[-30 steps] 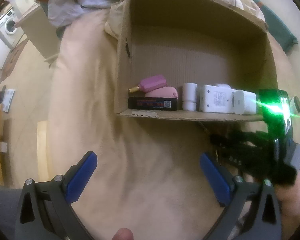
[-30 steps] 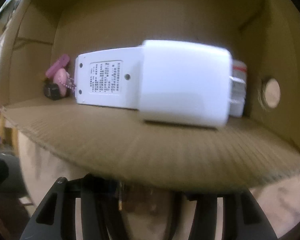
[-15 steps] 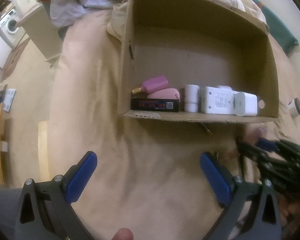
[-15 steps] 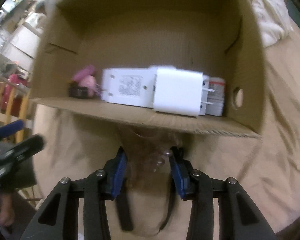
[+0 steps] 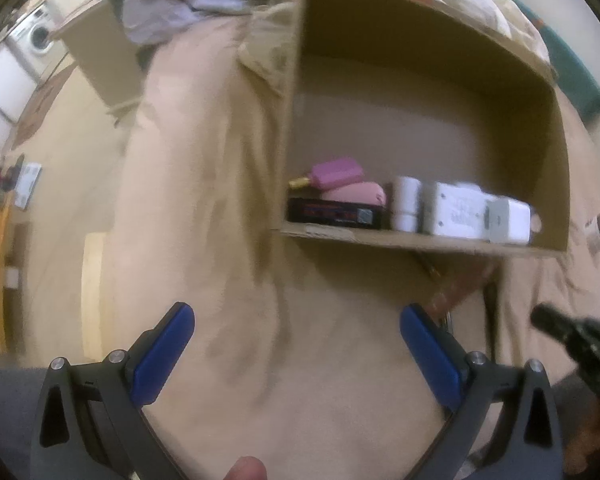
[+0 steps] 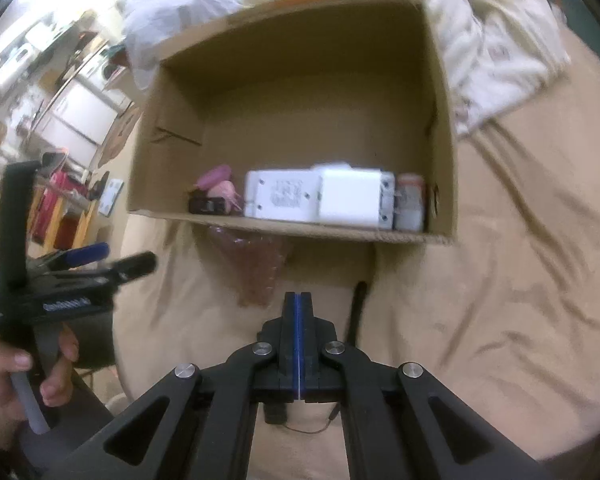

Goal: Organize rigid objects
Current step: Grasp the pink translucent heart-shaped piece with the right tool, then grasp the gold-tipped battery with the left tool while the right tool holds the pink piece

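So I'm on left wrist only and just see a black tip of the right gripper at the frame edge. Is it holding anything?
Observer: No. In the right wrist view the right gripper is shut, its blue pads pressed together with nothing between them, over the beige cover in front of the cardboard box.
Operator: Ok. The white charger looks like the last item at the right end of the row. Is it?
Observer: No. A small white jar with a reddish band stands upright between that charger and the box's right wall. The charger hides it from your view.
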`<state>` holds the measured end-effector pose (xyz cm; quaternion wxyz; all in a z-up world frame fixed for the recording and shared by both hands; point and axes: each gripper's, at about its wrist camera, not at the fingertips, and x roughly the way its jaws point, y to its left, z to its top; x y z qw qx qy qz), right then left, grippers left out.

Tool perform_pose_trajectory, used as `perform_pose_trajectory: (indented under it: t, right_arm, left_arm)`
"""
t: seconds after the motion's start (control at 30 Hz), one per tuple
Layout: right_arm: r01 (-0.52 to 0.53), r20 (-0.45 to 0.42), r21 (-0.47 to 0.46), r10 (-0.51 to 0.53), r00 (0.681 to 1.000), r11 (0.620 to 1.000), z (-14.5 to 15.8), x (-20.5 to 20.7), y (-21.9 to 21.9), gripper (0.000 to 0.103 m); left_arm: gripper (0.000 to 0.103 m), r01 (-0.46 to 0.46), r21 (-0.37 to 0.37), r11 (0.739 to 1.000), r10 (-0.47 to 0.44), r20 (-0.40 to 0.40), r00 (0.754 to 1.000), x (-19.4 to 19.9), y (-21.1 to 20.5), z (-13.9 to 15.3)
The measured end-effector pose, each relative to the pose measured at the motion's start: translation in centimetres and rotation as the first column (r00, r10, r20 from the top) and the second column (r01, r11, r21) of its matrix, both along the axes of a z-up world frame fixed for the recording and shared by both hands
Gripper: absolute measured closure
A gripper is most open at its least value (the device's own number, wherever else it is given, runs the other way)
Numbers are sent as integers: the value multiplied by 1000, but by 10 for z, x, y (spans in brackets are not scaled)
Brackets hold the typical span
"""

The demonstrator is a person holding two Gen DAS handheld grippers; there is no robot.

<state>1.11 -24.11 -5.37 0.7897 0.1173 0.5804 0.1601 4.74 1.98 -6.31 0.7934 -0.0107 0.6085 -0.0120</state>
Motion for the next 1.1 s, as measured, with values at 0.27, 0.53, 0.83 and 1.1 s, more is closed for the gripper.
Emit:
perform_pose_trajectory:
  t: [0.27, 0.53, 0.83, 1.1]
  right_arm:
    - [-4, -50, 8, 4, 999, 1000, -22, 23, 28, 28]
    - [-30, -19, -80, 28, 999, 996, -67, 43, 78, 31]
    - [-47, 41, -85, 51, 998, 995, -48, 28, 73, 67]
    - [-76, 134, -101, 90, 987, 992, 20, 4, 38, 67]
  left_arm:
    - [1, -54, -33, 998, 53, -17, 998, 6, 11, 0]
    - [1, -38, -34, 999, 38, 3, 999, 4, 9, 5]
    - [1, -35, -55, 998, 35, 2, 999, 4, 8, 8]
    - [1, 30, -37, 999, -31, -25, 999, -3, -8, -3]
